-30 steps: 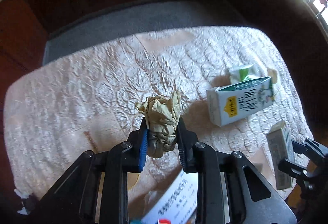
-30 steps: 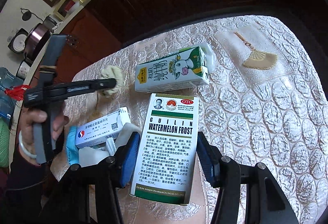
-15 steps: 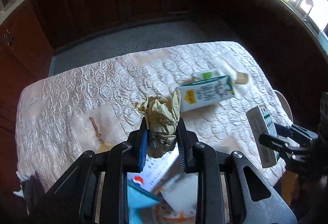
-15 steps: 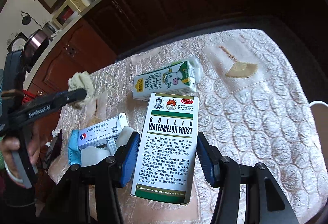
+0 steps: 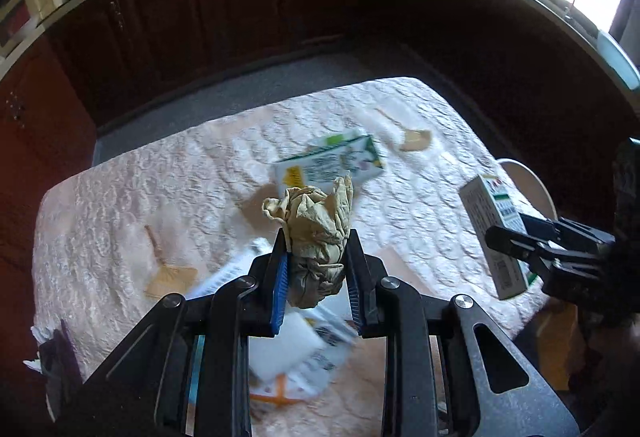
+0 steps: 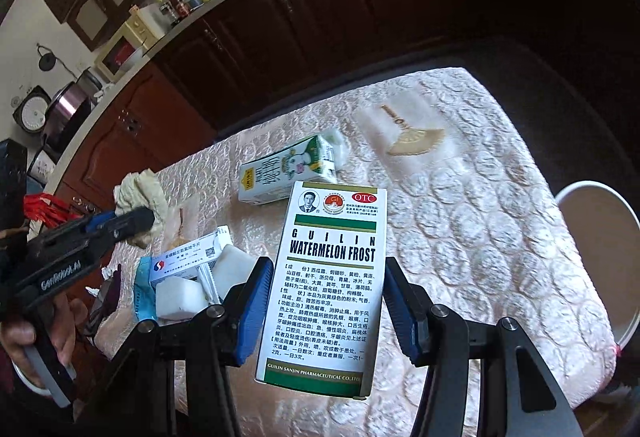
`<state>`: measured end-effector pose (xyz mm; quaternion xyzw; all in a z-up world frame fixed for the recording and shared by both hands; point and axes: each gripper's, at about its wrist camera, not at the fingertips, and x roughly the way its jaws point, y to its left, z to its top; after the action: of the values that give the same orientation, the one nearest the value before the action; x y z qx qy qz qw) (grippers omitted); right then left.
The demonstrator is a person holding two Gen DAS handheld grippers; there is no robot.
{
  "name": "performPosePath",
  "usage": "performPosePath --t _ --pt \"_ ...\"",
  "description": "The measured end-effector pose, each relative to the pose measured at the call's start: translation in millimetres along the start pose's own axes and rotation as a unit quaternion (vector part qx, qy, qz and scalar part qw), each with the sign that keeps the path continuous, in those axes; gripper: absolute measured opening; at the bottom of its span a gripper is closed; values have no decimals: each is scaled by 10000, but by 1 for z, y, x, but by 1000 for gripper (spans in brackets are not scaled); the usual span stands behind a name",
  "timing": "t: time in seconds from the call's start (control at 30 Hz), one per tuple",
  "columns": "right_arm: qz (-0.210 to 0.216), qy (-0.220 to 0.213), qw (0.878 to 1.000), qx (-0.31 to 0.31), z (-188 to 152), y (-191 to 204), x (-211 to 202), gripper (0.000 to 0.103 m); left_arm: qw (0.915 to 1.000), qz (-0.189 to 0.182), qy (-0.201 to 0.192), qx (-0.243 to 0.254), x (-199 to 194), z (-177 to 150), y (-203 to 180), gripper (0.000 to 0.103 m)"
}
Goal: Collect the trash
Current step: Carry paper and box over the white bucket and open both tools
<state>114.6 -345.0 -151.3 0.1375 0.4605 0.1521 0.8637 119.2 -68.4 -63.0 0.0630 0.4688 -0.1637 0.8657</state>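
Both hands are loaded and up off the table (image 6: 500,205) — the left gripper (image 5: 316,277) is clamped on a crumpled paper wad (image 5: 316,233), the right gripper (image 6: 324,301) on a medicine box (image 6: 328,285). This looks like the carry step; next comes a drop, likely into the white bin (image 6: 600,261) at the table's right edge. Open air ahead. A milk carton (image 6: 286,173) and small scraps (image 6: 188,277) wait on the cloth.
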Motion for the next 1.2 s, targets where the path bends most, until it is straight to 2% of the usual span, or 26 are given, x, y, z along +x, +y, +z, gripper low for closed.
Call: performPosePath --t 0.33,0.83,1.07,1.2 --pt "-276 -284 9986 347 -9 -47 -38 53 9981 -520 48 329 3 8 -72 23" --pt "-1203 -535 9851 1103 -32 -155 -89 53 9855 -1363 429 916 52 28 -200 23" --pt "-1620 -477 9758 1390 -46 -197 -95 53 9784 -1721 617 965 82 38 -242 23" --pt "-1665 -372 9710 1674 -55 -227 -88 53 9757 -1779 741 1038 101 40 -268 23"
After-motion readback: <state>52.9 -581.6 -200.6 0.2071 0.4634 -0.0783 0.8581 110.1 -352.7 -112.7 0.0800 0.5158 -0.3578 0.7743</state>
